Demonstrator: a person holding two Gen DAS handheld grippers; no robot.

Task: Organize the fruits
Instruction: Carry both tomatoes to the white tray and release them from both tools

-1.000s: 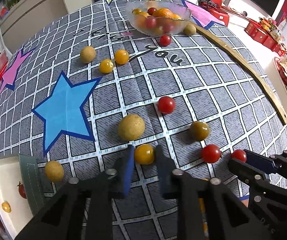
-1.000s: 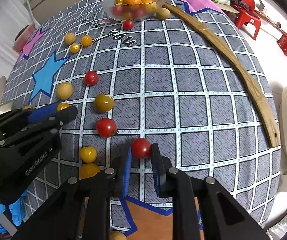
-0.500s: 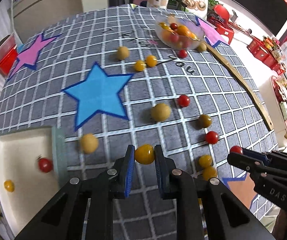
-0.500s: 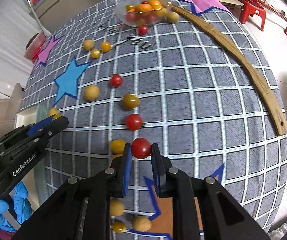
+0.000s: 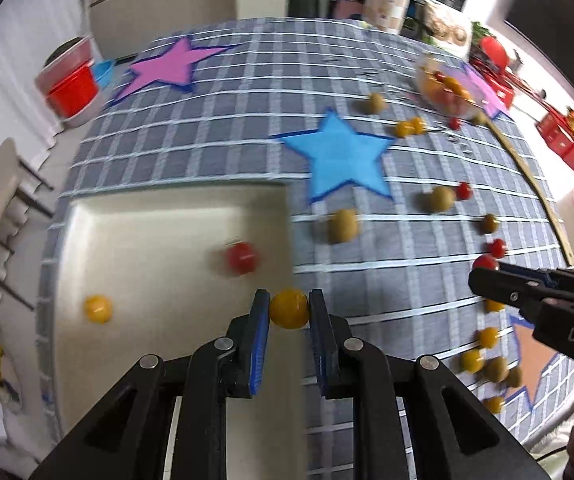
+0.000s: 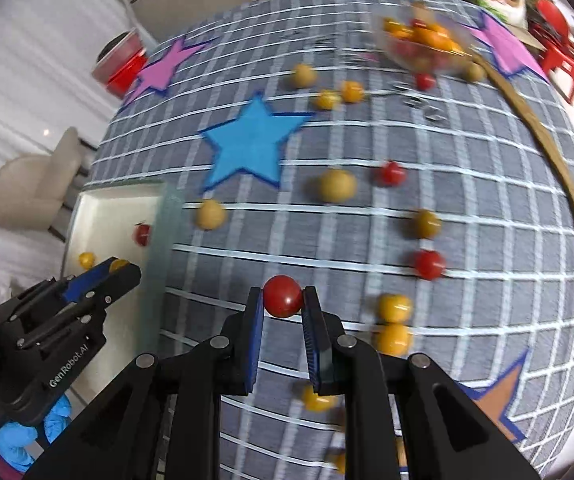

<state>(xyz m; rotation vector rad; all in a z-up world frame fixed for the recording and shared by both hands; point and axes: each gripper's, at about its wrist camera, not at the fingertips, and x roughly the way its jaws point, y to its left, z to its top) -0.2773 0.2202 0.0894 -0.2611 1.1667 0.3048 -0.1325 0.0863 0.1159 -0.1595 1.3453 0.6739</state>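
My left gripper is shut on a yellow cherry tomato, held above the right edge of a cream tray. That tray holds a red tomato and a yellow one. My right gripper is shut on a red cherry tomato above the checked tablecloth, right of the tray. The left gripper also shows at the lower left of the right wrist view, and the right gripper at the right of the left wrist view.
Several loose red, yellow and tan fruits lie scattered on the cloth. A glass bowl of fruit stands at the far end. A curved wooden strip runs along the right side. A red bin stands off the table's far left. A blue-gloved hand holds the left gripper.
Both grippers have carried their tomatoes to the left and lifted a little. The tray, earlier at the left edge, now lies below and beside the left gripper.
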